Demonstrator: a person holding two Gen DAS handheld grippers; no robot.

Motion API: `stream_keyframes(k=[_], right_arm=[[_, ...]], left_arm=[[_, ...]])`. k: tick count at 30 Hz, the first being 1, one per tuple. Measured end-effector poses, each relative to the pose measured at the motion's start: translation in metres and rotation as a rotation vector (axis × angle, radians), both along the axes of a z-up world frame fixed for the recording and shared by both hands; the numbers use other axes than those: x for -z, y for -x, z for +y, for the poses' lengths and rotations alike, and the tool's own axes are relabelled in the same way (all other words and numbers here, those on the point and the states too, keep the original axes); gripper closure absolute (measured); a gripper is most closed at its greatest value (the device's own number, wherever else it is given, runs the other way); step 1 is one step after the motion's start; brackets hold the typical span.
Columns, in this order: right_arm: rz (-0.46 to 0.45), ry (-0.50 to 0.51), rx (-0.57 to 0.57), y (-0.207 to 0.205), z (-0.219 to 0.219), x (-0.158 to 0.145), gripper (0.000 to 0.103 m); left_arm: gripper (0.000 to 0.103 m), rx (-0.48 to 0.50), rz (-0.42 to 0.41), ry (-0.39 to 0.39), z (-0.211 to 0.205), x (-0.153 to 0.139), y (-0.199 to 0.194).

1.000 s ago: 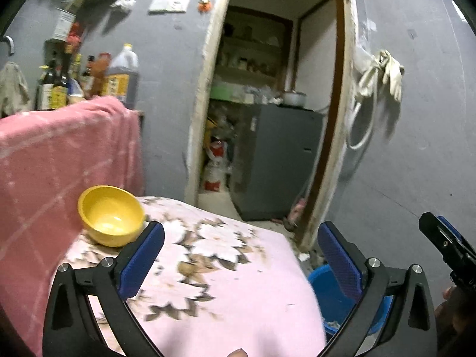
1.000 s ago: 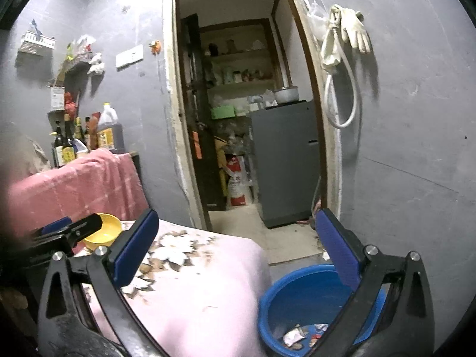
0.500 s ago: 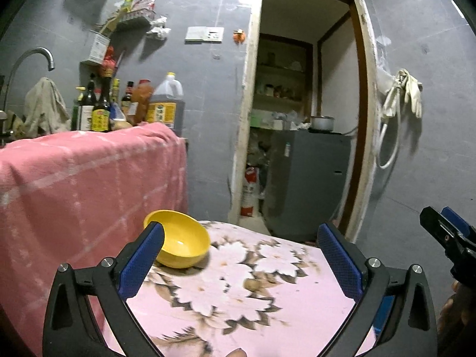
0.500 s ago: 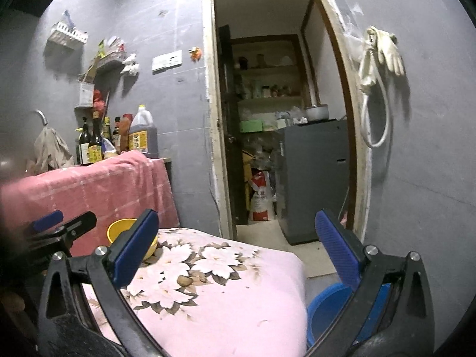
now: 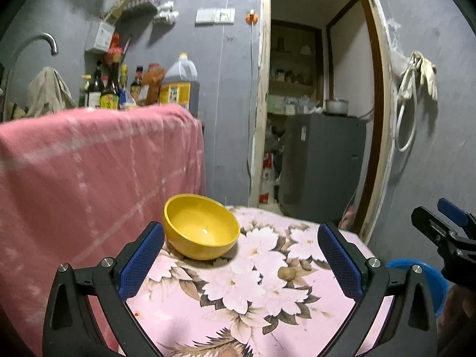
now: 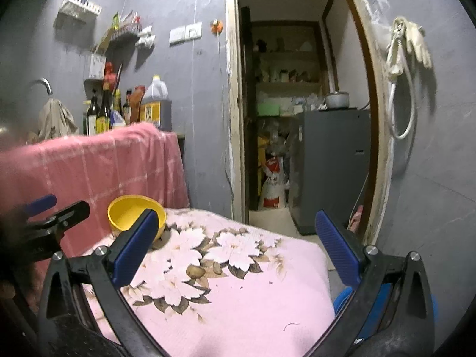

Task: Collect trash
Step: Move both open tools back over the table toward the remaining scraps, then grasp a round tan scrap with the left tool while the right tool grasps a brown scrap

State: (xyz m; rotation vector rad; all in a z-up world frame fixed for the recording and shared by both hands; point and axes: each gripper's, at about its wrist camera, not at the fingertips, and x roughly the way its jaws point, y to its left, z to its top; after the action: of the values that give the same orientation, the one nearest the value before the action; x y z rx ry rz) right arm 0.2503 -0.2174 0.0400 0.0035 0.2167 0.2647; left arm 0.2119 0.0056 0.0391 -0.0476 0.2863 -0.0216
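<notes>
Left gripper: jaws wide, empty, above floral cloth. Right gripper: same. Yellow bowl: on cloth, looks empty. Blue bin: floor, right. Step: apparently searching; no trash visible on cloth.

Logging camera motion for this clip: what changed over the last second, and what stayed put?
Both grippers tilted up and swung left: the blue basin slid to the frame edge, the yellow bowl moved toward centre. Left gripper and right gripper stayed open and empty. The bowl sits where it was on the flowered cloth; nothing was grabbed or released.
</notes>
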Motion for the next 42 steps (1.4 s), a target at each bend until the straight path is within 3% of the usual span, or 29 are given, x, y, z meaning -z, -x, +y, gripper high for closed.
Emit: stream_keyframes(k=[11,18,20,24,29,36,42], right_arm=[[0.130,0.035,-0.066,-0.059,0.005,0.036,0.001],[0.269,0.068,-0.141,-0.098,0.011,0.060,0.004],[0.334,0.080,-0.168,-0.111,0.014,0.069,0.010],[0.440,0.096,-0.207,-0.130,0.019,0.083,0.023],[0.540,0.114,-0.269,-0.151,0.029,0.099,0.042],[0.610,0.167,-0.329,-0.171,0.045,0.116,0.054],[0.637,0.174,-0.359,-0.181,0.050,0.128,0.057]], left_arm=[[0.002,0.017,0.154,-0.032,-0.006,0.037,-0.058],[0.005,0.048,0.288,-0.061,-0.011,0.058,-0.092],[0.010,0.059,0.322,-0.067,-0.013,0.063,-0.099],[0.031,0.114,0.430,-0.063,-0.020,0.076,-0.118],[0.040,0.175,0.497,-0.038,-0.025,0.085,-0.130],[0.056,0.196,0.584,-0.056,-0.033,0.100,-0.147],[0.057,0.230,0.628,-0.046,-0.032,0.107,-0.153]])
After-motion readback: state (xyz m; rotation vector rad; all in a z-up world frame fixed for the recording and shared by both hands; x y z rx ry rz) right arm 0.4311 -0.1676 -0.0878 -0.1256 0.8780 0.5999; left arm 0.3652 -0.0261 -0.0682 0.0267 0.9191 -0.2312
